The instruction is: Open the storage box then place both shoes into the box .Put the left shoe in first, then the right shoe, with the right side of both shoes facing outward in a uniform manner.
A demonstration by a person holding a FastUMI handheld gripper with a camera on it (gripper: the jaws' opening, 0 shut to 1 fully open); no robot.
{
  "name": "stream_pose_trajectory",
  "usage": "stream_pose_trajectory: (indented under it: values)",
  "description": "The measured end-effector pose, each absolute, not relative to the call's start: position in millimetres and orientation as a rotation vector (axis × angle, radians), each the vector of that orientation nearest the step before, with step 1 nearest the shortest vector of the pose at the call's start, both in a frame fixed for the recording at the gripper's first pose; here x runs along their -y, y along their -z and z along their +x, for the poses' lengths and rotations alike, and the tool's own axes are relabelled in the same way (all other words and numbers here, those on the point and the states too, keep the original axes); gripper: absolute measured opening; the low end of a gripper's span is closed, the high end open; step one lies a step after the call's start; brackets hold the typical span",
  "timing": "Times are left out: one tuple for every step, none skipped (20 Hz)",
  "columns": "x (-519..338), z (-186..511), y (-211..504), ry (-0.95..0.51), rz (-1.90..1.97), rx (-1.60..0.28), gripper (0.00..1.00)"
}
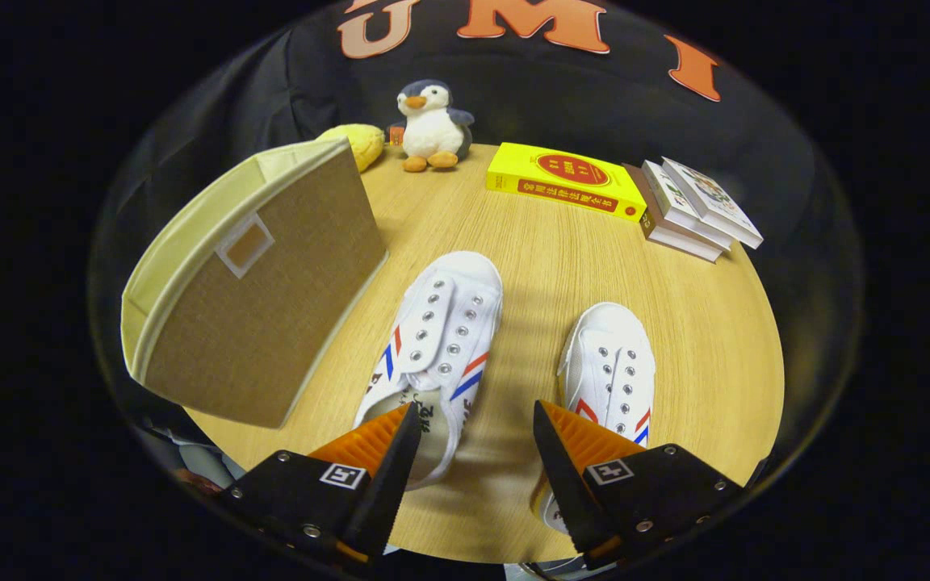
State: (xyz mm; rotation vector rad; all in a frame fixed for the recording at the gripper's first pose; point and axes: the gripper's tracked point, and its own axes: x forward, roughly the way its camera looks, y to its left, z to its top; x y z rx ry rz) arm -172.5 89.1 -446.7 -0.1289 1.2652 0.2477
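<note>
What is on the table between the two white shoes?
Nothing: in the gripper view, bare wooden table separates the left white canvas shoe from the right one. The gripper, jaws open, hovers there.

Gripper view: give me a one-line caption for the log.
Open gripper hovers over two white shoes on the wooden table, fabric storage box beside them.

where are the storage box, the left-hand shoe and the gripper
storage box (259,311): gripper view, on its brown fabric side wall.
left-hand shoe (441,323): gripper view, on its laced white upper.
gripper (477,460): gripper view, midway between its open fingertips.
</note>
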Motion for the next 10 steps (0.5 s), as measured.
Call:
stream_pose_trajectory:
  values:
    - [-89.7,-171.2,456.1,-0.245,-0.153,-1.273,0.84]
    - [-87.2,-170.9,459.4,-0.242,-0.177,-1.274,0.84]
    - [-84.9,-168.5,461.7,-0.242,-0.205,-1.272,0.84]
    - [-83.0,-168.1,464.5,-0.244,-0.232,-1.272,0.84]
    - [-80.3,-167.4,466.5,-0.244,-0.253,-1.272,0.84]
    - [-83.2,-165.5,469.4,-0.252,-0.257,-1.263,0.84]
    - [-84.7,-162.4,470.2,-0.254,-0.247,-1.254,0.84]
    - [-86.8,-159.3,472.2,-0.249,-0.219,-1.231,0.82]
    - [-91.9,-155.3,472.3,-0.251,-0.168,-1.203,0.78]
    - [-94.7,-150.1,472.1,-0.249,-0.123,-1.169,0.77]
